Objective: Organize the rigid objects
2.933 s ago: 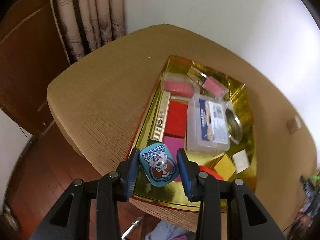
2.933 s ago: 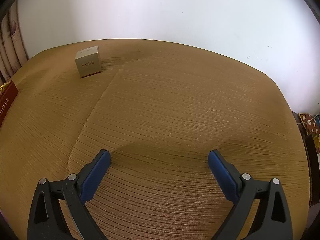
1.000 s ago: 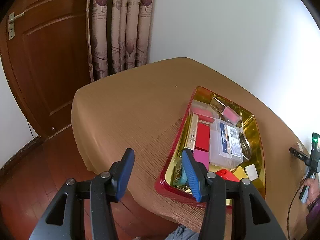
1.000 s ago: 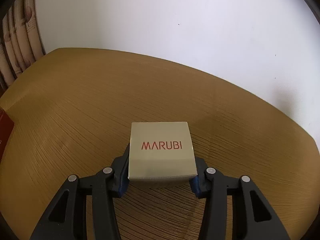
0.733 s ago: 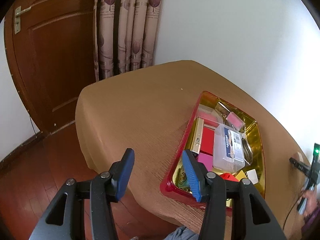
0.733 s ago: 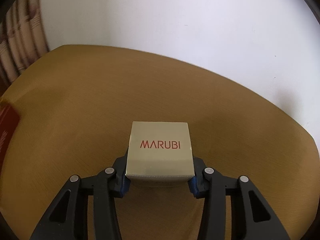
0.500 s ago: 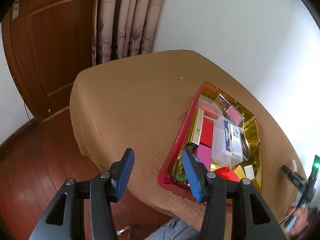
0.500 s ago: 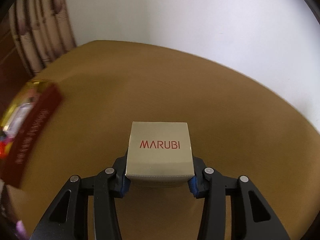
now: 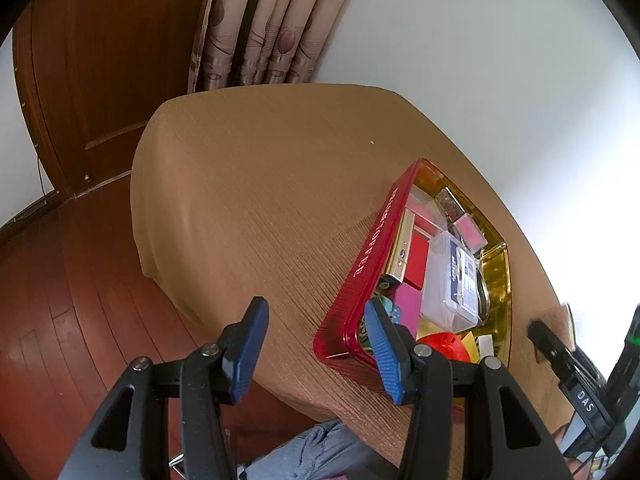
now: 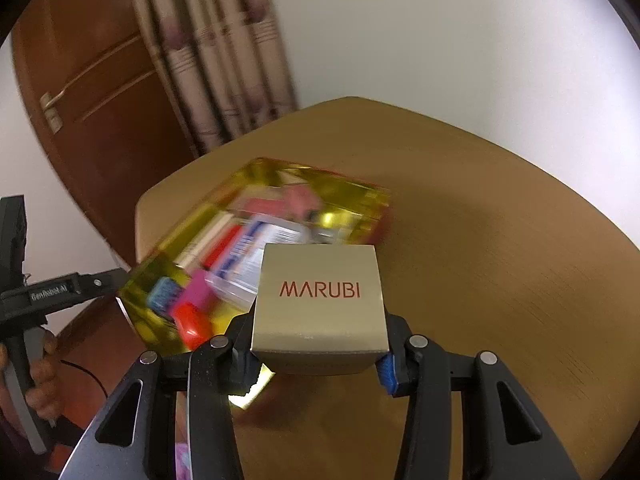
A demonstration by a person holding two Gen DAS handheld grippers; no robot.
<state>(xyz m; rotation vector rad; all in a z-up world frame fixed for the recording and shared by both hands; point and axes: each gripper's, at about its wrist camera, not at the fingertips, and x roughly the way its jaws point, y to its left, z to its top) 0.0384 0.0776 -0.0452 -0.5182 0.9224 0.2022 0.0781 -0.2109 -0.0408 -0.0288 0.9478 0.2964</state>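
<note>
I had the right gripper (image 10: 320, 356) clamped on the MARUBI box (image 10: 320, 304), a small pale-gold carton with red lettering on its top face, square-edged and undented. It hung clear of the bench (image 10: 500, 240), above the bench's near edge and just beside the near end of the tin (image 10: 176, 232). The box's sides were pressed between the blue pads (image 10: 386, 372).

The tin, red outside and gold inside, sat close to the near edge of the bench, its long red wall lettered in white. It looked smeared in the right wrist view, sharper from the left. Inside I made out a clear plastic case (image 9: 452, 280) with a printed label, a gold bar (image 9: 398, 252) along the red wall, a magenta block (image 9: 406, 308) and a red round piece (image 9: 444, 348) at the near end.

My left gripper (image 9: 316, 350) stood wide and held nothing, above the bench's near edge by the tin's near corner.

The bench wore a ribbed tan cloth. Beyond it stood a brown wooden door (image 9: 100, 80), patterned curtains (image 9: 272, 20), a white wall and a reddish wood floor (image 9: 60, 300).
</note>
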